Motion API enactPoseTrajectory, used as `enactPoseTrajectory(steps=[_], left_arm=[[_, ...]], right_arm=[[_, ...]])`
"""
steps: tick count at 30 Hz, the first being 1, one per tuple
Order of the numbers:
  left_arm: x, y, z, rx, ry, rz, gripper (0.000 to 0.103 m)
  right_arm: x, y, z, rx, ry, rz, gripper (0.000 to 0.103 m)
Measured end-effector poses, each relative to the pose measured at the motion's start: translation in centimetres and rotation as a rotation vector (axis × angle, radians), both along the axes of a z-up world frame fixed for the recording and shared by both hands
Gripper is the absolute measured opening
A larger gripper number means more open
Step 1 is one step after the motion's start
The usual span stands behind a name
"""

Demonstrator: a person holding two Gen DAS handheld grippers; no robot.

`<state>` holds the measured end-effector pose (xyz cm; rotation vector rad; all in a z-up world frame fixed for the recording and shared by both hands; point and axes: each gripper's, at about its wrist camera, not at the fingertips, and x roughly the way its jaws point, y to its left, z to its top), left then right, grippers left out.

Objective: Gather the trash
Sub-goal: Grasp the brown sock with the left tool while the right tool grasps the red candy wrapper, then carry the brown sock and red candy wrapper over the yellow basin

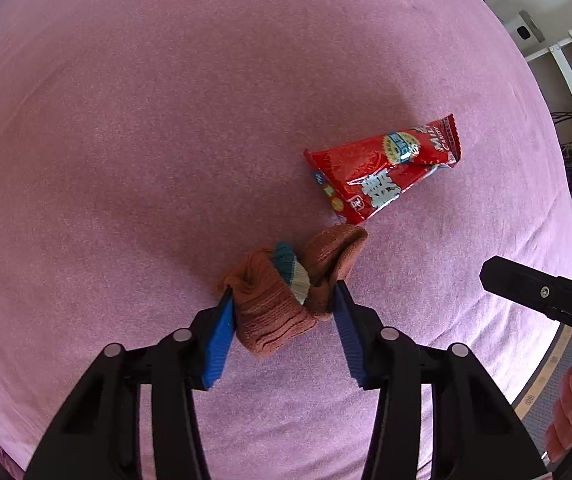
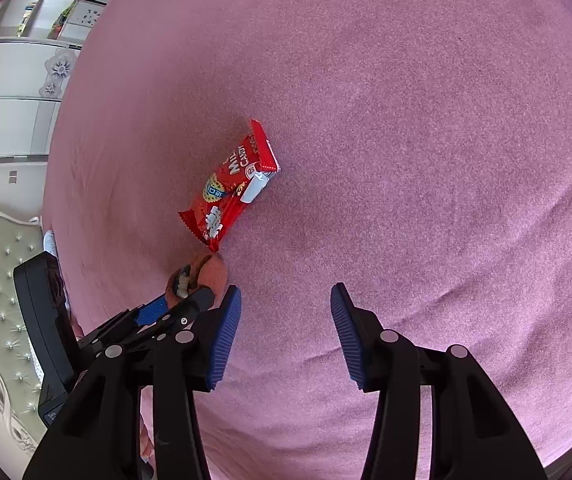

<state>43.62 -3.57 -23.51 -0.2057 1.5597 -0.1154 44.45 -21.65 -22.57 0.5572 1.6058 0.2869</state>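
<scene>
In the right wrist view, the left gripper at lower left hides most of the sock. In the left wrist view, the right gripper and hand are cut off at the right edge. The wrapper print is too small to read fully.

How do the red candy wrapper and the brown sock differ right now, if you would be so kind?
The red candy wrapper is glossy, printed and lies loose; the brown sock is knitted, bunched and pinched between the left gripper's blue pads. The wrapper is flat, the sock folded into a lump. Both rest on the pink cover, nearly touching.
</scene>
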Motion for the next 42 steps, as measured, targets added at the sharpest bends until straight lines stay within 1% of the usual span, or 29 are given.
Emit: enactPoseTrajectory(steps=[1,4,8,10,14,18,20,22,23,24,28,32,40,42], left_arm=[[0.1,0.5,0.0,-0.013,-0.001,0.015,0.039],[0.3,2.0,-0.1,-0.070,0.003,0.069,0.035],[0.0,3.4,-0.3,-0.137,-0.002,0.134,0.035],[-0.3,3.9,-0.4,-0.165,-0.007,0.165,0.035],[-1.2,5.6,-0.2,-0.214,-0.012,0.226,0.035],[-1.7,6.4,0.0,-0.243,-0.012,0.262,0.035],[-1.9,6.6,0.1,-0.247,-0.014,0.269,0.035],[-2.4,6.9,0.2,-0.251,-0.016,0.278,0.035],[-2.4,6.5,0.2,-0.253,-0.017,0.281,0.035],[-2.6,6.3,0.3,-0.256,-0.017,0.284,0.035],[-3.4,6.7,0.6,-0.261,-0.013,0.281,0.035],[-5.4,6.8,1.1,-0.281,-0.003,0.296,0.035],[-11.7,4.2,2.5,-0.285,0.026,0.267,0.035],[-13.5,3.3,2.9,-0.287,0.031,0.256,0.035]], right_arm=[[0.5,0.3,-0.1,0.001,-0.001,-0.001,0.046],[1.8,1.3,-0.8,0.006,0.004,-0.018,0.046],[3.5,2.2,-1.9,0.045,0.031,-0.080,0.046],[4.1,2.8,-2.4,0.050,0.045,-0.097,0.046],[5.0,4.1,-2.9,0.029,0.055,-0.108,0.046],[5.6,5.0,-3.3,-0.014,0.060,-0.113,0.048],[5.6,5.4,-3.4,-0.060,0.054,-0.093,0.040],[5.4,5.6,-3.1,-0.075,0.030,-0.071,0.035],[5.1,5.6,-2.8,-0.072,0.018,-0.055,0.029],[4.7,5.6,-2.7,-0.070,0.011,-0.042,0.028],[2.5,4.9,-2.1,-0.073,0.002,-0.013,0.027],[-0.2,3.8,-1.2,-0.078,-0.008,0.027,0.027],[-7.4,0.7,1.3,-0.092,-0.013,0.118,0.027],[-9.5,-0.2,2.0,-0.088,-0.010,0.120,0.027]])
